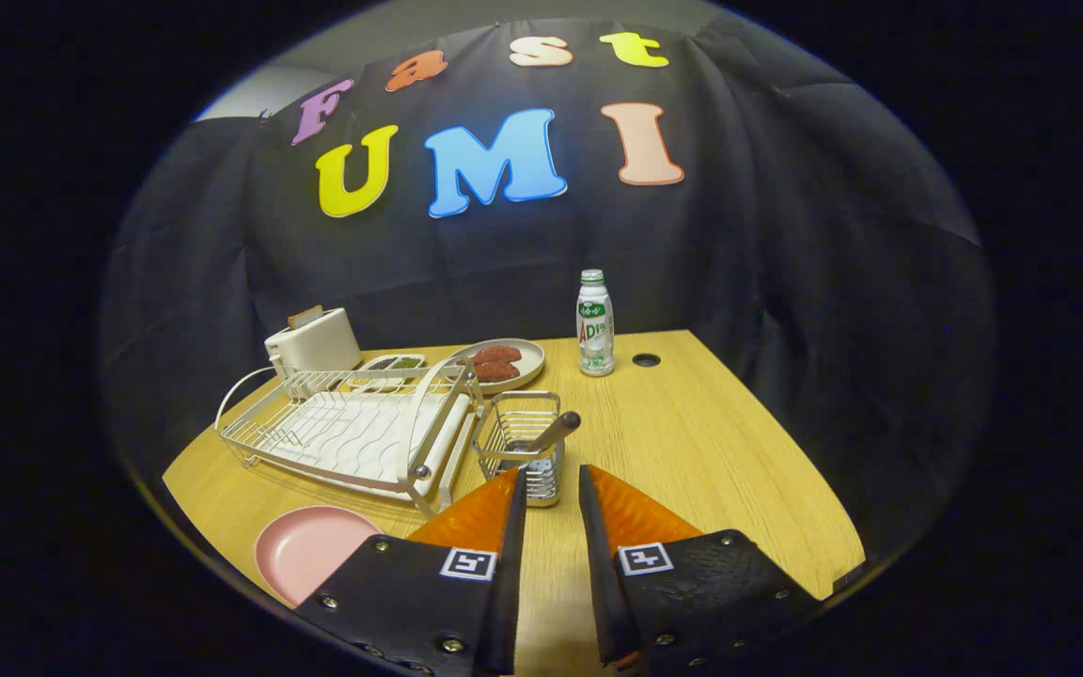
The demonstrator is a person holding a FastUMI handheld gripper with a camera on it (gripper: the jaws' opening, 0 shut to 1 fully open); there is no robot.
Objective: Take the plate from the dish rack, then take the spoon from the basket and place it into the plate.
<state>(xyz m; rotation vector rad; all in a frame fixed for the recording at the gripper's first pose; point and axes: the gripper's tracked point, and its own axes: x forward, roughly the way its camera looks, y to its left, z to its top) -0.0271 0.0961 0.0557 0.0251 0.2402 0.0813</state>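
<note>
Both my fingers are sitting at the bottom centre of the frame, spread apart with nothing between them but bare table; the gripper (551, 484) is gripping nothing. Just ahead of the fingertips, the wire basket (525, 442) is standing on the wooden table (692, 451), and the spoon (556, 431) is leaning in it, its dark handle end poking up and tilting toward the right. The left fingertip is overlapping the basket's lower edge in the picture, though I cannot tell whether it is touching.

Down at the lower left, beside my left finger, the pink plate (311, 545) is lying flat on the table, already out of the dish rack (353, 432). That white wire rack is sitting just left of the basket, near the middle of the frame.

Farther back, a toaster (313, 341) is standing behind the rack at the left, a small divided dish (391, 363) is lying beside it, and a round plate with reddish food (504, 362) is next. A white bottle (595, 324) is standing upright at upper centre, near a dark hole (646, 359) in the tabletop.
</note>
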